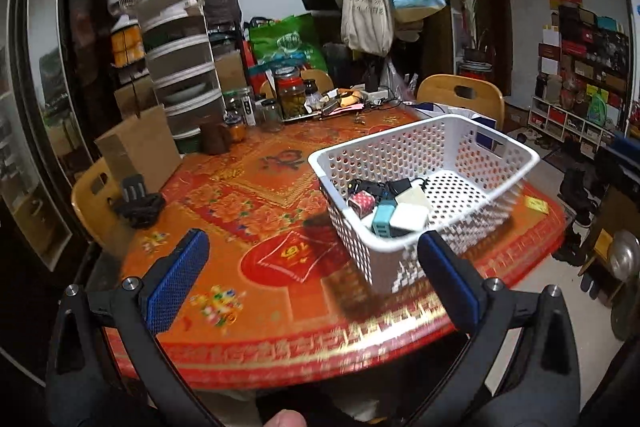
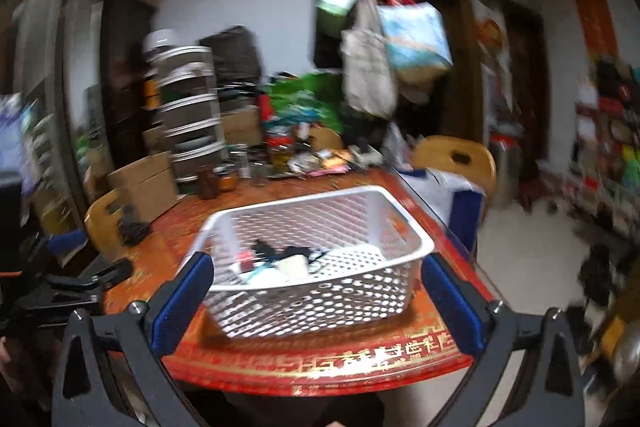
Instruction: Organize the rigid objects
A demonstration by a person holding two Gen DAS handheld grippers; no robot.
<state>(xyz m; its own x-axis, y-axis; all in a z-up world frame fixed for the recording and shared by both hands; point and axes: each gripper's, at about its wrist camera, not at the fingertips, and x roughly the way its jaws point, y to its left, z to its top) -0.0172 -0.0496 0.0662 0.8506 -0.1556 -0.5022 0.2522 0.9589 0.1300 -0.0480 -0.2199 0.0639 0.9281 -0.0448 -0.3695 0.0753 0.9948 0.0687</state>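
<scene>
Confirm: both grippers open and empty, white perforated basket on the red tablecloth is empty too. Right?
Not quite. The white basket is not empty: the left wrist view shows several small chargers piled in it. Left gripper and right gripper are open and empty, as stated.

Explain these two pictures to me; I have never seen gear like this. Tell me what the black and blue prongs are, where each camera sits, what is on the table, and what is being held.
The prongs are two-finger grabbers, one in each of a person's hands, each with a camera looking along its fingers. One picture shows the left gripper, the other the right gripper. Both are open and hold nothing. On the red patterned table stands a white perforated basket with small chargers inside it. Jars and clutter sit farther back.
</scene>
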